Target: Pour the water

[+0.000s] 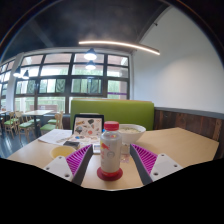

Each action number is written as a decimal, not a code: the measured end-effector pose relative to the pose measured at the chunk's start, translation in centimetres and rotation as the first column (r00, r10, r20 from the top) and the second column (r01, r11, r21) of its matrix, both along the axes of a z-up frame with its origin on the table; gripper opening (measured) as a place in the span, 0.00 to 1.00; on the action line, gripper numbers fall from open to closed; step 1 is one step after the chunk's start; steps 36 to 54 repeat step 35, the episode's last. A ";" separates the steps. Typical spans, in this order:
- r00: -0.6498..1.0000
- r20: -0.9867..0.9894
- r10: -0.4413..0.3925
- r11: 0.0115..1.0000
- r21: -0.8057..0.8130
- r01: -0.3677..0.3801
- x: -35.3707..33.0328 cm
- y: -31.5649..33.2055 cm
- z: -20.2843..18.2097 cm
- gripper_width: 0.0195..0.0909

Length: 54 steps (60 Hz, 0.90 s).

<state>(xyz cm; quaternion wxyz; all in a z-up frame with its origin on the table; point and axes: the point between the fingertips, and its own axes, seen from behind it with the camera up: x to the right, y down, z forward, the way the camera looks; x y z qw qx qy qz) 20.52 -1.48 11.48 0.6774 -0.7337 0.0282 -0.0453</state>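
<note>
A clear plastic bottle (110, 150) with a red cap stands upright on a pale wooden table (190, 143), set between the two fingers of the handheld gripper (110, 160), whose magenta pads (145, 158), ribbed with a raised triangular pattern, flank it on either side. The fingers sit spread, and a sliver of tabletop appears to show between each pad and the bottle's wall, though whether the pads touch the plastic cannot be told for certain. The bottle's body is transparent and slightly waisted, with a light printed label around its middle and a red ring at its base. Just beyond it rests a white bowl (131, 130), round and smooth-rimmed, and to its left a tablet (88, 126) stands propped with a lit screen. A flat yellow item (65, 151) lies on the table near the left finger, beside a sheet of white paper (56, 136). Behind the table runs a green upholstered bench back (125, 110), boxy and matte. Tall grid-framed windows (60, 80) fill the far wall, and a long, thin, curved light strip (120, 46) glows under the dark ceiling.
</note>
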 end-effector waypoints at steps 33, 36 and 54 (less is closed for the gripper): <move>0.989 -0.097 0.108 0.993 0.051 -0.103 -9.0 -24.4 3.9 0.89; 0.988 -0.105 0.110 0.993 0.052 -0.105 -8.8 -24.7 3.8 0.89; 0.988 -0.105 0.110 0.993 0.052 -0.105 -8.8 -24.7 3.8 0.89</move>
